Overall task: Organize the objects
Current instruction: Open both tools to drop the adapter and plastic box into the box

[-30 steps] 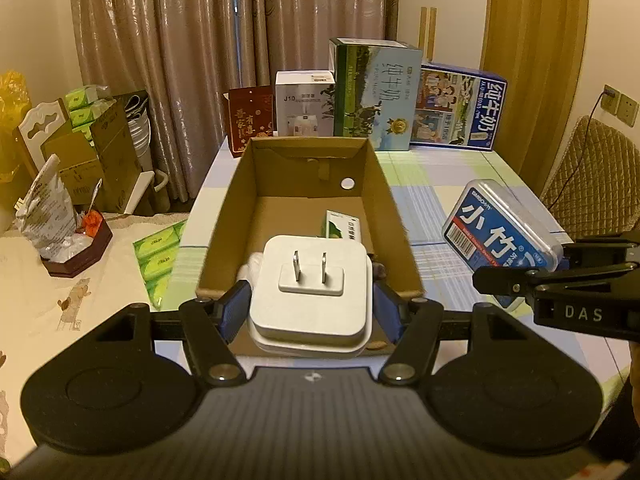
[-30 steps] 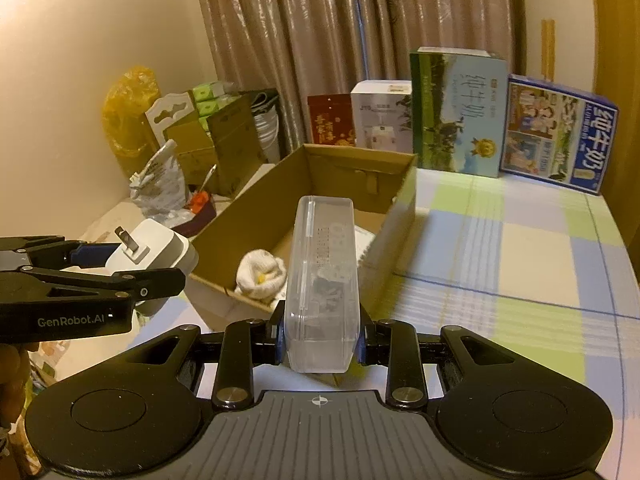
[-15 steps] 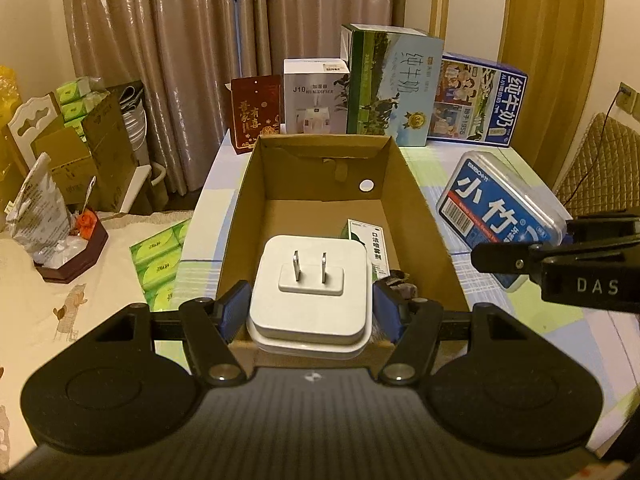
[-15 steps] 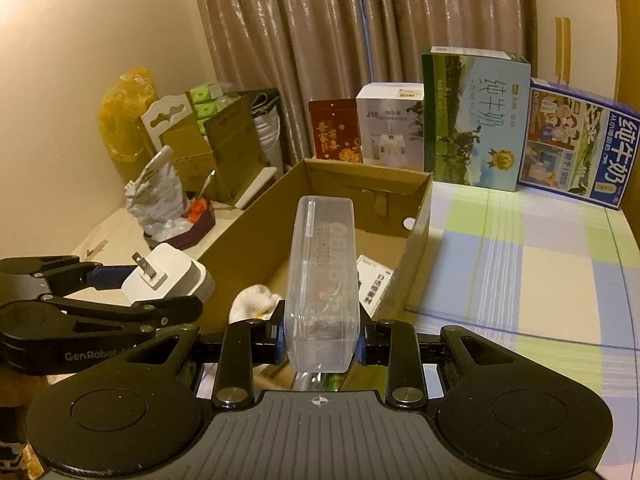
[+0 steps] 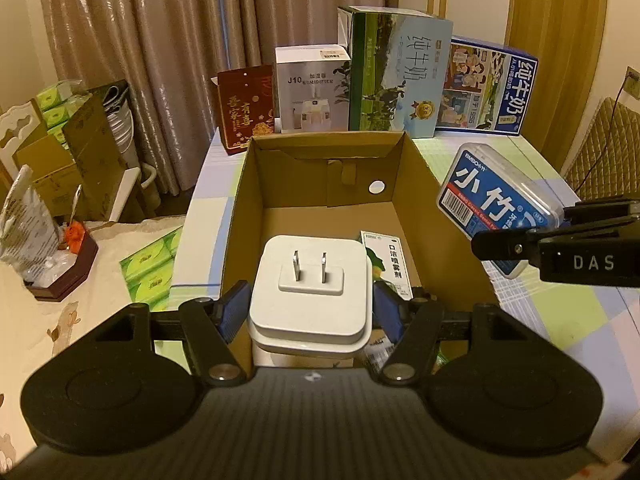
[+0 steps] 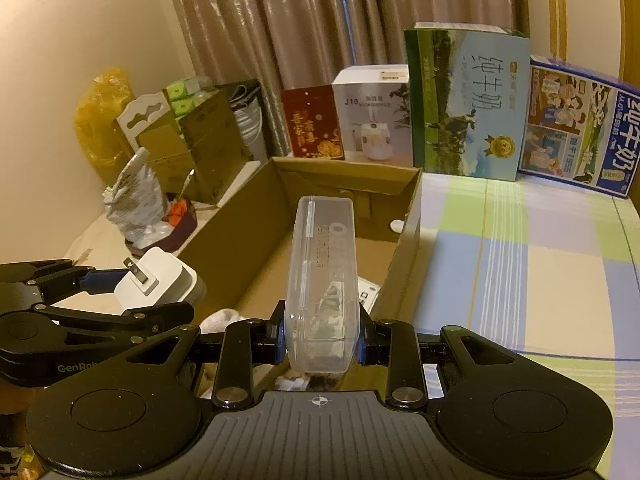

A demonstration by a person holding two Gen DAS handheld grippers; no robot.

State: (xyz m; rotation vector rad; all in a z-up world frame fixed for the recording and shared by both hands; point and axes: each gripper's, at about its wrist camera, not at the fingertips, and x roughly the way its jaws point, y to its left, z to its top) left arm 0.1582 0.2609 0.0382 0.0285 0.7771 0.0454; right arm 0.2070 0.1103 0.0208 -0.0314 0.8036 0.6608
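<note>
checked table | cardboard box open-topped | left tongs grip charger

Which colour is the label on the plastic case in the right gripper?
Blue label, white characters; clearest in left wrist view.

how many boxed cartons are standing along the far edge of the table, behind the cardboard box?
4, in a row from left: red gift box, white humidifier box, tall green-and-blue milk carton, blue milk carton lying on its long side. More could be hidden behind them.

The cardboard box stands open-topped, its far floor bare; cartons wall its back.
</note>
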